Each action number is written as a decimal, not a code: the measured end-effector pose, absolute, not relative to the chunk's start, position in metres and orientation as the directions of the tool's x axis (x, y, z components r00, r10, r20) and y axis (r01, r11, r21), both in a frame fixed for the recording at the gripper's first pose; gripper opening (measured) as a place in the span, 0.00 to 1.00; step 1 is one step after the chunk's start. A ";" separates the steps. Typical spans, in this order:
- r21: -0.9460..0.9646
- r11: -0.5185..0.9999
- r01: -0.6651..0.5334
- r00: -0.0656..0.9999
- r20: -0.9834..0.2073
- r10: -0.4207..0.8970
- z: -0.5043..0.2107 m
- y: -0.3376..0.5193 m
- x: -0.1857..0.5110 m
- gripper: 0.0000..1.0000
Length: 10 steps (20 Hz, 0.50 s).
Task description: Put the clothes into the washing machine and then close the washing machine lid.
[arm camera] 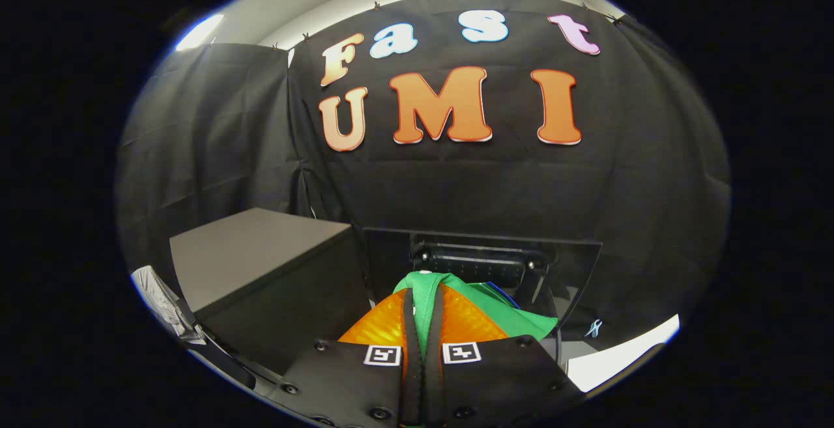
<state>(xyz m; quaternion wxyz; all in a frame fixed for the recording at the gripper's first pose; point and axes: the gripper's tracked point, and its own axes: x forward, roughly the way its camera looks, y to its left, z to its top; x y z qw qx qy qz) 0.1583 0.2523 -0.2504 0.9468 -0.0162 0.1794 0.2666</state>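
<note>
A green garment (427, 301) is pinched between the nearly closed gripper (422, 350); if snagged on the raised lid (482, 252) at twelve o'clock, it could be pulled free.

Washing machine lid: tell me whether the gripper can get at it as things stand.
Probably not yet. The gripper is shut on the green cloth, which hangs between the fingers. The lid stands raised just beyond, nothing between, but the fingers must let go first.
</note>
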 end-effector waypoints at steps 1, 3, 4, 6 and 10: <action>0.076 0.859 -0.505 0.784 -0.376 0.494 -0.265 0.249 0.160 0.10; 0.095 0.862 -0.497 0.768 -0.414 0.489 -0.296 0.245 0.163 0.10; 0.098 0.865 -0.492 0.763 -0.429 0.483 -0.311 0.243 0.165 0.10; 0.099 0.871 -0.481 0.749 -0.471 0.467 -0.341 0.241 0.166 0.10; 0.100 0.889 -0.447 0.711 -0.562 0.422 -0.394 0.233 0.168 0.10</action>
